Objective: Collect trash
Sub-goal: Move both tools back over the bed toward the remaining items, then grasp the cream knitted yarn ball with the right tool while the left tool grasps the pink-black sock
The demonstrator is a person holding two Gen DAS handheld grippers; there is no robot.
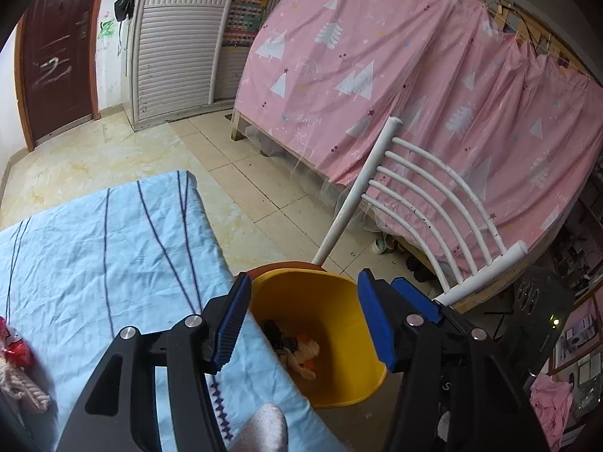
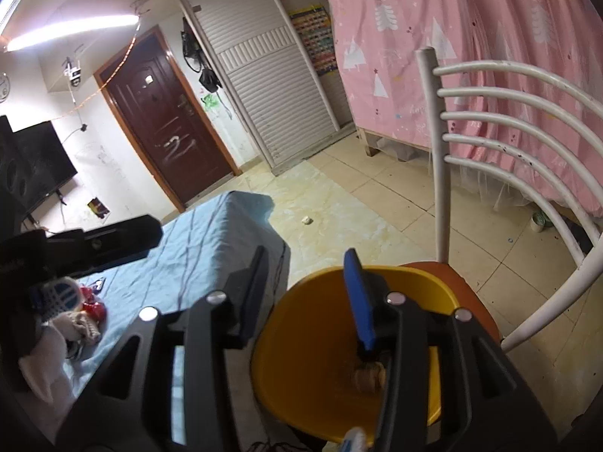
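Hovering over the yellow bin (image 1: 320,312), left gripper (image 1: 305,324) with fingers spread wide, nothing between them. Bin sits directly below and between its blue pads (image 1: 231,324). Trash (image 1: 297,350) lies at bin bottom: dark scraps, pale and orange crumpled bits. Bin stands on orange seat of white chair (image 1: 433,203), just beside the table edge. Table covered with light-blue cloth (image 1: 94,256).

Right gripper (image 2: 305,297) also spread wide, holding nothing. Its right finger (image 2: 360,297) hangs over the bin's mouth (image 2: 301,358); its left finger is over the cloth edge (image 2: 211,233). Brownish lump of trash (image 2: 369,374) shows in the bin below that right finger, partly hidden by it.

More items on the cloth, well apart from both grippers: red wrapper (image 1: 15,346) and whitish knitted piece (image 1: 22,384) at the table's near left; same red wrapper (image 2: 92,301) seen from right wrist. Small pale scrap (image 2: 307,220) on the floor beyond the table.
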